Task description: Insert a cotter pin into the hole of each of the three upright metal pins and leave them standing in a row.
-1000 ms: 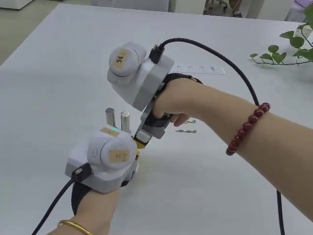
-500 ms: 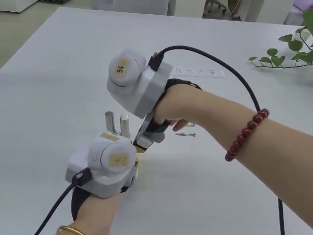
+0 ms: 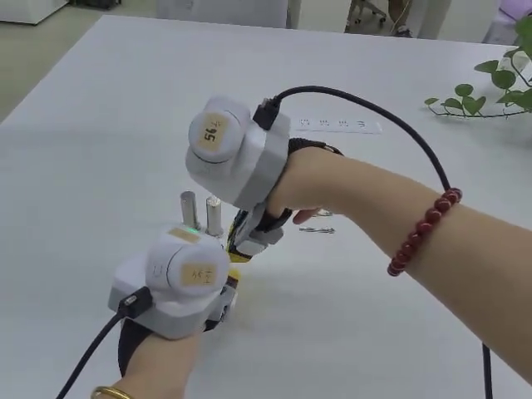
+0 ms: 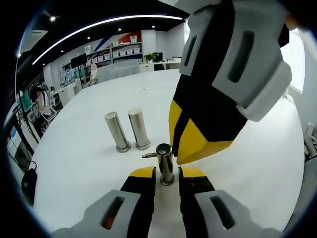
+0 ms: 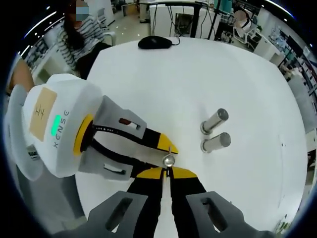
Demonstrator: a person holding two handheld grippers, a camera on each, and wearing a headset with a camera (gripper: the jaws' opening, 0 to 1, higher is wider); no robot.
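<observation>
Left gripper view: left claw (image 4: 167,172) clamps an upright metal pin (image 4: 164,152); right claw (image 5: 167,173) pinches a cotter pin (image 4: 149,155) against it.

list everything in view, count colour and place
standing metal pins: 2, silver, side by side on table
held metal pin: 1, silver, upright
cotter pin: 1, grey, poking from held metal pin's side
spare cotter pins: 2, grey, table past right hand
power strip: 1, white, far table
plant: 1, green, far right
table: 1, white
bead bracelet: 1, red, right wrist
left gripper: white, yellow tips, around held metal pin
right gripper: same colours, pinching cotter pin
</observation>
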